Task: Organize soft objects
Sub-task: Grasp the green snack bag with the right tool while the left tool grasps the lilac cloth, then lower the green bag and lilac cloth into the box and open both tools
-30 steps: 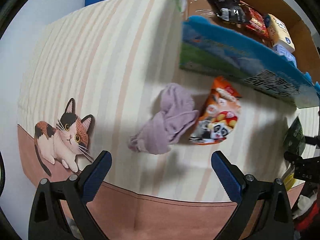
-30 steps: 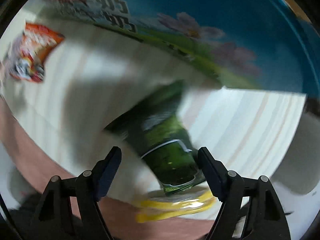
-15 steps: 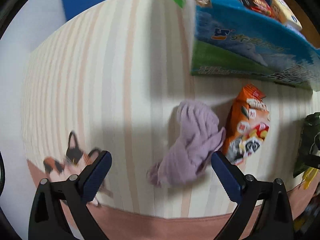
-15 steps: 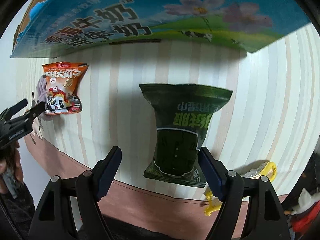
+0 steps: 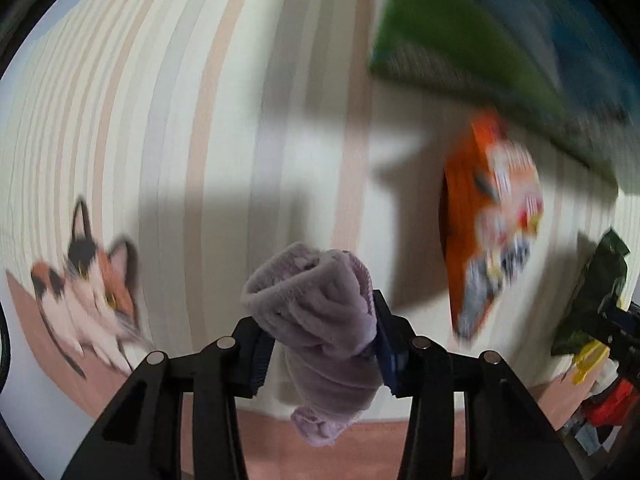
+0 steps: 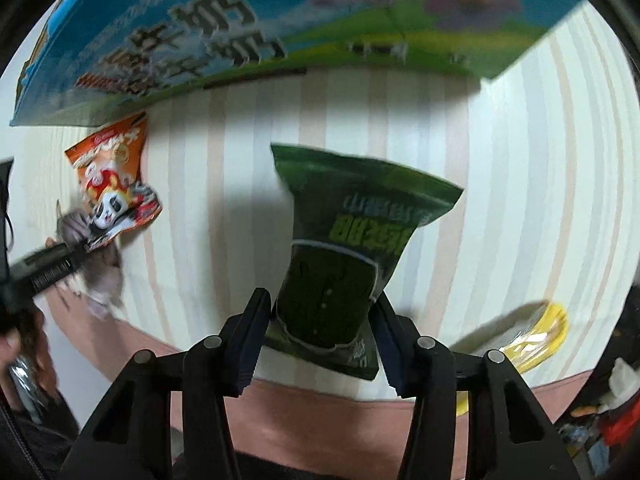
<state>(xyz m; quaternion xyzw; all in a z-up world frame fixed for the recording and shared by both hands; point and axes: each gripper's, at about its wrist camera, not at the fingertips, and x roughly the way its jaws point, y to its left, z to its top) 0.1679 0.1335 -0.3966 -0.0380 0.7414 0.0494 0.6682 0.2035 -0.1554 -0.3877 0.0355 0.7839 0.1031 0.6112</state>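
Left gripper: The left gripper (image 5: 320, 344) had just been closing, and its jaws pinched the bunched lilac sock (image 5: 320, 320) between the pads, the cloth bulging above and hanging below them.
Right gripper: The right gripper (image 6: 320, 344) had likewise just been closing; its jaws squeezed the lower end of the green snack bag (image 6: 352, 264), which crumpled inward at the pads.
Where the soft things were: Both were at the near edge of the striped tablecloth (image 5: 192, 120), the sock near the printed cat (image 5: 88, 292), the green bag well to its right.
Left on the table: An orange snack bag (image 6: 116, 188) lay flat, ungripped, just beside the sock and close under the blue-and-green milk carton box (image 6: 280, 24); a yellow-edged packet (image 6: 536, 336) lay at the right, partly out of view.
Done so far: Judging by this, two items were picked but neither had reached any container.
Still to do: Carrying both grasped pieces to their place, probably the box, then collecting the orange bag and the yellow packet; whether the sock and green bag had cleared the table could not be told through the blur.
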